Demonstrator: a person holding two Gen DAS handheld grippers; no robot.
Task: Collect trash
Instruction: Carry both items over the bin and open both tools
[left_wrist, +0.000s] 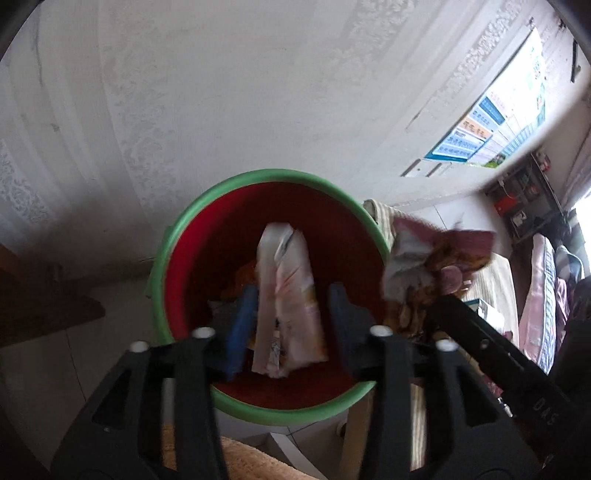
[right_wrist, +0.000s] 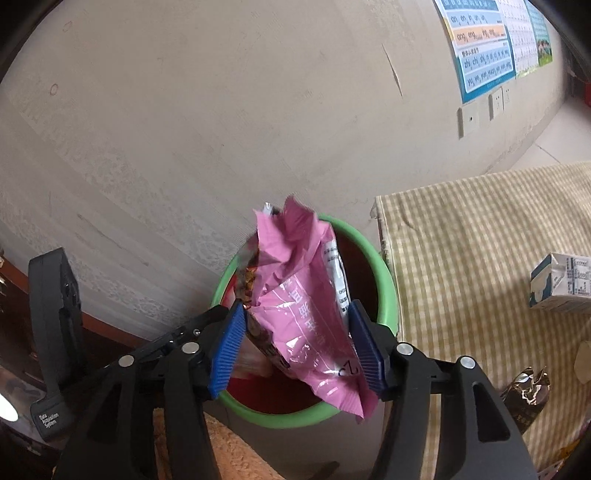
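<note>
Round bin with red inside and green rim (left_wrist: 168, 236) stands by the wall, next to a surface under yellow checked cloth (right_wrist: 480, 236). Left tongs (left_wrist: 291, 321) spread wide above the bin mouth; pale crumpled wrapper (left_wrist: 286, 291) sits between the blue pads, contact unclear. Orange scraps lie deeper inside. Right tongs (right_wrist: 295, 345) clamp a pink plastic snack bag (right_wrist: 306, 314) over the rim. Small white-blue carton (right_wrist: 561, 282) rests on the cloth.
</note>
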